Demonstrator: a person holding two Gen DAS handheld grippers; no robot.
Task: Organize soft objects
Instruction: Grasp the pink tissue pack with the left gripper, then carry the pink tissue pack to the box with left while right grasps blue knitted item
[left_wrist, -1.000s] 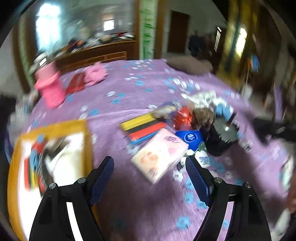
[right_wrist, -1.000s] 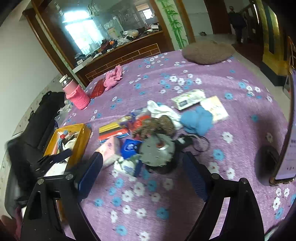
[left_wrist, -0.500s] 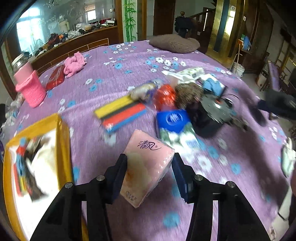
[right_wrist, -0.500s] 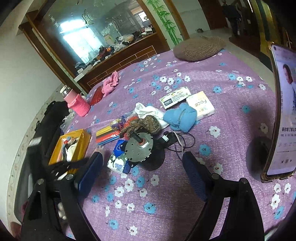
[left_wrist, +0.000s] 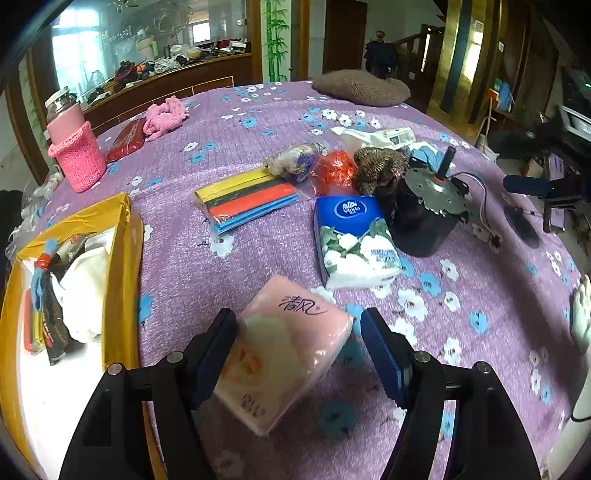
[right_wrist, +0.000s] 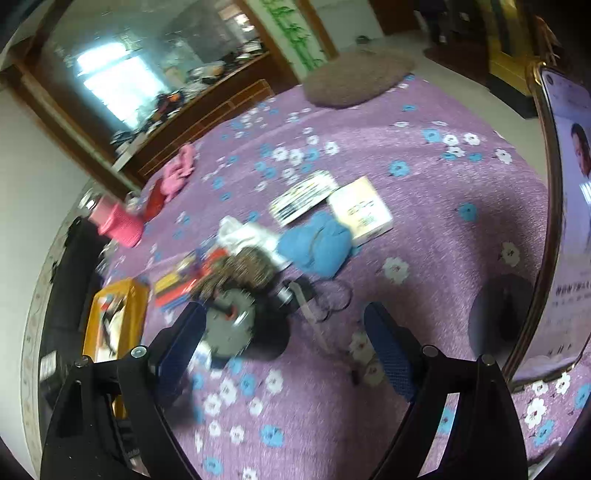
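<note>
Between the left gripper (left_wrist: 298, 350) pads, at 6 o'clock in the left wrist view, sits the pink tissue pack (left_wrist: 282, 350); left pad touches, right pad shows a gap, so jaws are part-closed, not clamped. Risk: the slick soft wrap squashes or pivots and drops short of the yellow box (left_wrist: 123, 258) at 9 o'clock. Right gripper (right_wrist: 284, 343) hangs wide, empty, view blurred, over the motor (right_wrist: 236, 328).
</note>
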